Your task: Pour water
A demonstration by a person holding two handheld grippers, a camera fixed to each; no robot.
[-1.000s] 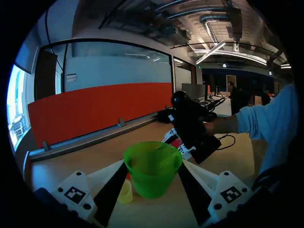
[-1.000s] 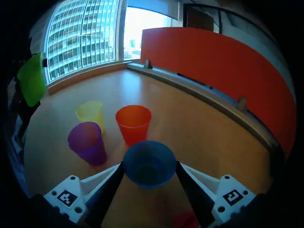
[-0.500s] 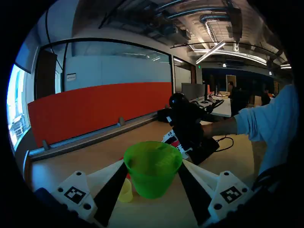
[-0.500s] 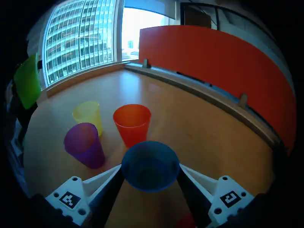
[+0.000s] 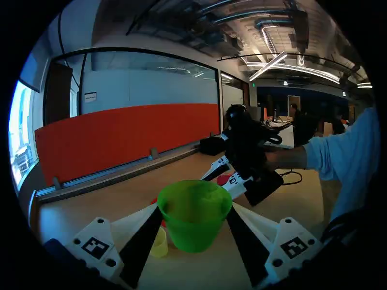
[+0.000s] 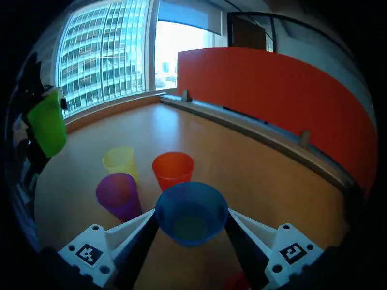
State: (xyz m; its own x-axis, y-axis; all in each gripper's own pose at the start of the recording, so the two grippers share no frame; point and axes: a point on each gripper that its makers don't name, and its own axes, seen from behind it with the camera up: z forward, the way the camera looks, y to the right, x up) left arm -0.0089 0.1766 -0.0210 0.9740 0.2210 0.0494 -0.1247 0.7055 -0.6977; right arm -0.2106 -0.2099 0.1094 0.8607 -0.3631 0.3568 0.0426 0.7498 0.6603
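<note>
Two cups are held off the surface (image 6: 251,159): the blue cup (image 6: 191,212) is clamped between the fingers of the right hand-held gripper (image 6: 191,218), and the green cup (image 5: 193,232) is gripped the same way by the left hand-held gripper (image 5: 194,211). Over the last second the right one has lifted, so the orange cup (image 6: 173,169), purple cup (image 6: 118,193) and yellow cup (image 6: 120,162) now sit lower beneath it. It is probably lining up a pour, with no tipping yet.

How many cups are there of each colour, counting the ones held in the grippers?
Green cup: 1
Blue cup: 1
Yellow cup: 1
Orange cup: 1
Purple cup: 1
Total: 5
The red thing at the bottom edge is too cut off to count.
</note>
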